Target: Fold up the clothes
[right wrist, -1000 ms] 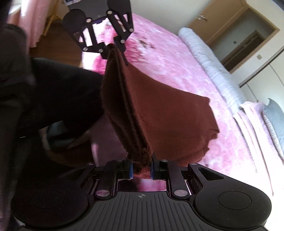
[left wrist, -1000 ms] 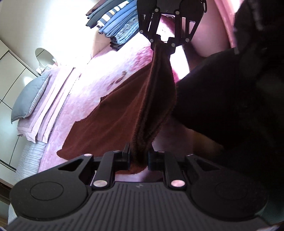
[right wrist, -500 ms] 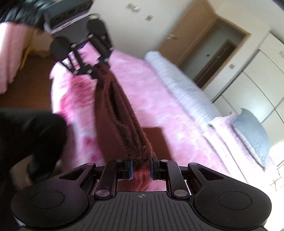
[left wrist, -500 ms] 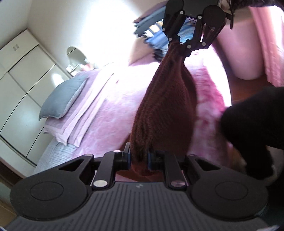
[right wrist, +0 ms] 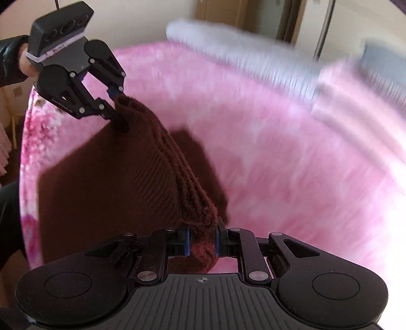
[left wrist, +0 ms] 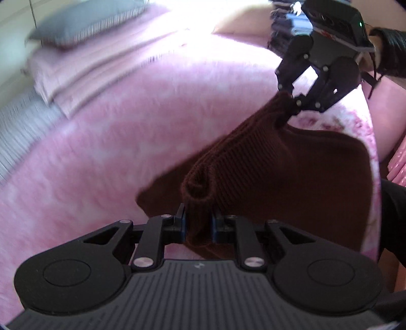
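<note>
A dark brown ribbed knit garment (left wrist: pixel 266 162) hangs stretched between my two grippers above the pink bed. My left gripper (left wrist: pixel 198 223) is shut on one bunched end of the garment, low in the left wrist view. My right gripper (right wrist: pixel 202 241) is shut on the other bunched end (right wrist: pixel 200 223). Each wrist view shows the other gripper at the far end: the right gripper (left wrist: pixel 291 108) at upper right, the left gripper (right wrist: pixel 115 108) at upper left. The garment's (right wrist: pixel 101 182) lower part drapes down toward the bed.
A fluffy pink bedspread (left wrist: pixel 106 132) lies under the garment. A grey pillow (left wrist: pixel 83 20) and folded pink bedding (left wrist: pixel 83 73) lie at the head of the bed. A person's dark sleeve (left wrist: pixel 390 50) holds the right gripper. A wooden door (right wrist: pixel 279 17) stands behind the bed.
Both grippers have swung sideways across the bed with the garment still held between them, and both views have rolled. The garment now hangs over the bedspread rather than near the person's dark clothing.
</note>
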The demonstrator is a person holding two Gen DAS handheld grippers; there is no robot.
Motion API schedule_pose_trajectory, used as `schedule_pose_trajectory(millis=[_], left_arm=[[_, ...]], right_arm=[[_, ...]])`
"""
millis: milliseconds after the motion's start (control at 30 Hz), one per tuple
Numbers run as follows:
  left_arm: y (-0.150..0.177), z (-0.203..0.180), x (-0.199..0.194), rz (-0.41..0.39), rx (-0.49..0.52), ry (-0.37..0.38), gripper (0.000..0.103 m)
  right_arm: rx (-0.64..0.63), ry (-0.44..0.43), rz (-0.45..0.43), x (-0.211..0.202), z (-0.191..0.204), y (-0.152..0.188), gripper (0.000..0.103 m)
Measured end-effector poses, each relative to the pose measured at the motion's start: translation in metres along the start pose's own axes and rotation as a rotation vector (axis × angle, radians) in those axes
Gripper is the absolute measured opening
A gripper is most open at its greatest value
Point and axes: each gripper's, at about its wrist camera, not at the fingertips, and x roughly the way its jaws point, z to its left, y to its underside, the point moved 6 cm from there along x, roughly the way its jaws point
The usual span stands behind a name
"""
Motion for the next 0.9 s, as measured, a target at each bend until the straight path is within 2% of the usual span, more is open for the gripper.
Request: schedule_pose_trajectory(millis=[67,167,267,333,433,533,600,733,800,867,900], left_arm=[[0.005,0.009,0.012,-0.012,-0.029,0.010,0.015],[-0.001,0.030,0.021,-0.040,-0.080,0.007,0.015],[-0.002,0.053,0.027,-0.047,-0.117,-0.040,0.008],[0.000,0.065,0.032,-0.049,-0.150,-0.069,0.000],[0.005,0.082,0.033,-0.064,-0.249,-0.029,0.000],[0.011,0.092,0.025,-0.103,-0.346,-0.011,0.006],[0.016,0.099,0.018,-0.136,-0.425,-0.002,0.023],[0.018,0.100,0.009,-0.188,-0.555,0.073,0.037],[0.017,0.094,0.011,-0.193,-0.583,0.111,0.050],[0.015,0.086,0.015,-0.177,-0.591,0.136,0.048],[0.015,0.082,0.019,-0.163,-0.581,0.129,0.038]], right_arm=[[0.043,-0.017,-0.005,0.014,-0.011,0.008,0.016],[0.102,-0.040,-0.065,0.014,-0.027,0.005,0.016],[0.121,-0.045,-0.100,0.013,-0.039,-0.004,0.016],[0.134,-0.050,-0.119,0.020,-0.045,-0.014,0.016],[0.154,-0.064,-0.138,0.036,-0.053,-0.024,0.016],[0.168,-0.072,-0.129,0.045,-0.056,-0.020,0.016],[0.180,-0.070,-0.132,0.047,-0.056,-0.014,0.016],[0.219,-0.059,-0.156,0.044,-0.057,-0.006,0.016],[0.231,-0.047,-0.167,0.043,-0.056,-0.005,0.016],[0.239,-0.034,-0.175,0.041,-0.054,-0.005,0.016],[0.241,-0.027,-0.177,0.041,-0.053,-0.005,0.016]])
